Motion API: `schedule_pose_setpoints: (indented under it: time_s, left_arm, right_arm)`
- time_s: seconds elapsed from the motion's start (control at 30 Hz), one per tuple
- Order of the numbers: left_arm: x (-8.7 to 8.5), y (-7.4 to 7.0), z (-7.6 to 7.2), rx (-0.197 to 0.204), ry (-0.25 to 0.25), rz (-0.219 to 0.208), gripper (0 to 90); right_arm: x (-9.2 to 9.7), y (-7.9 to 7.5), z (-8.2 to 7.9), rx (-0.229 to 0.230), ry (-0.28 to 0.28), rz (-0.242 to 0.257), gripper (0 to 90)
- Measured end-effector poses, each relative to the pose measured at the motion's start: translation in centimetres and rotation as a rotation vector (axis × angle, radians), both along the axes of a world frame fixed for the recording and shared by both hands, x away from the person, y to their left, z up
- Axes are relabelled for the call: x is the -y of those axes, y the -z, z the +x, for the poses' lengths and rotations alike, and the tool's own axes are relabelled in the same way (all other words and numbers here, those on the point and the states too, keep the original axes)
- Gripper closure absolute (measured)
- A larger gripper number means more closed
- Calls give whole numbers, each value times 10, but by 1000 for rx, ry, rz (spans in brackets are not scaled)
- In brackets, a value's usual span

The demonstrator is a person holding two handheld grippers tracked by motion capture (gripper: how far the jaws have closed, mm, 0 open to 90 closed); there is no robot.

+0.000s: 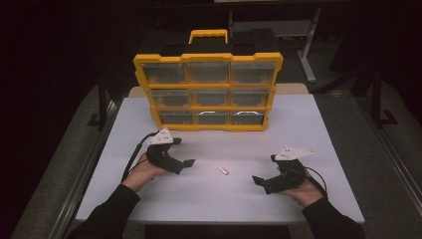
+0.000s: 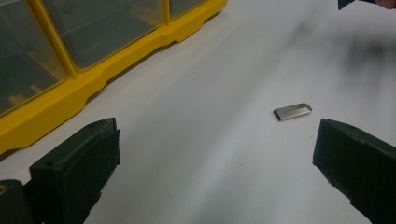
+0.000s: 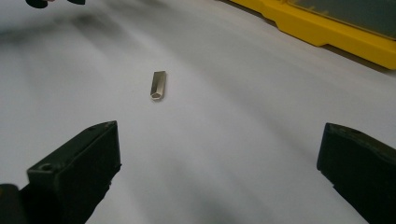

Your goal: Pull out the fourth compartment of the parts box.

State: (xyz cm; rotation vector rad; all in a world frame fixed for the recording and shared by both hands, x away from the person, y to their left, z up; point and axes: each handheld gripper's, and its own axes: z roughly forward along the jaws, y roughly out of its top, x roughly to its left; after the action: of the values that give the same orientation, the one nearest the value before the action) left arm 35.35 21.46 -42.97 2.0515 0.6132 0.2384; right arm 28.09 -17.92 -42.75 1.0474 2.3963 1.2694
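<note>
Progress: nothing grasped yet | your left gripper [image 1: 188, 163] and right gripper [image 1: 257, 179] fingers spread, empty | USB stick [image 1: 223, 170] lies between them on table [image 1: 298, 124] | drawers of organizer [image 1: 208, 92] look shut | left: pick up, stow.

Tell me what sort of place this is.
Probably a workshop or lab bench set up for recording: a plain white table in a dark room, a yellow parts organiser with clear drawers, and a small metal USB stick lying between the left tool and right tool.
</note>
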Motion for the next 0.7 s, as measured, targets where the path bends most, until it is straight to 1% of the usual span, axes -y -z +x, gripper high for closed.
schedule_pose_setpoints:
  time_s: [0.17, 0.47, 0.6, 0.7]
  left_arm:
    - [2, 0, 2, -4, 0, -16, 3]
    - [4, 2, 6, -5, -6, -30, 3]
    - [6, 2, 7, -6, 3, -24, 3]
    - [8, 1, 8, 0, 5, -22, 3]
  right_arm:
    - [0, 0, 0, 0, 0, 0, 0]
    - [0, 1, 1, -6, 0, 6, 0]
    - [0, 1, 2, -7, -1, 4, 0]
    - [-1, 1, 2, -7, -3, 2, 0]
